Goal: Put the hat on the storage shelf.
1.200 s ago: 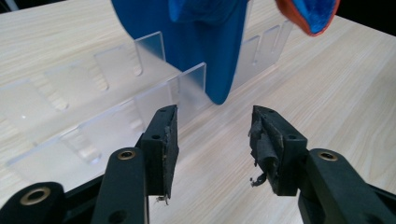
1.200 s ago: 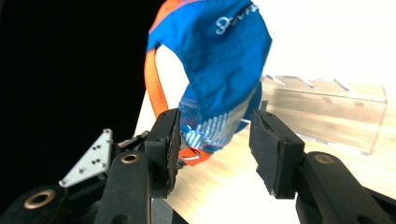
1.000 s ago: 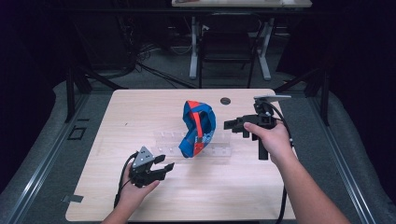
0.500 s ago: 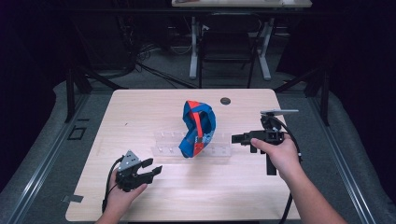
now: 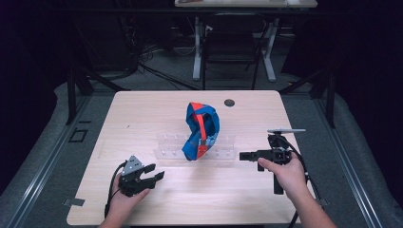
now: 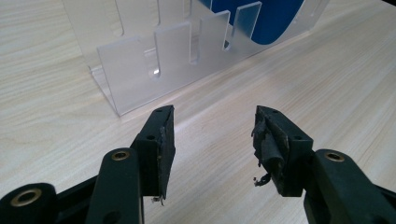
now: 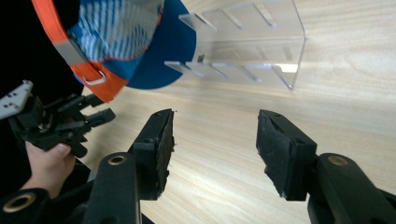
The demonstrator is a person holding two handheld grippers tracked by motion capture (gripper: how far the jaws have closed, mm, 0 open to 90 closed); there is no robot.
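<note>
A blue cap with a red-orange strap stands propped in a clear acrylic rack at the middle of the wooden table. My left gripper rests low at the front left, open and empty, pointing toward the rack. My right gripper is held to the right of the rack, pointing left; its jaws have just been opening and stand wide with nothing between them. In the right gripper view the cap hangs over the rack's far end, with the left gripper beyond it.
A small dark disc lies near the table's far edge, behind the cap. Bare wood lies between both grippers and the rack. Dark floor, cables and desk legs surround the table.
The right gripper has drawn back from the cap, moving right, toward the table's front and lower. The left hand has shifted a little toward the front left.
</note>
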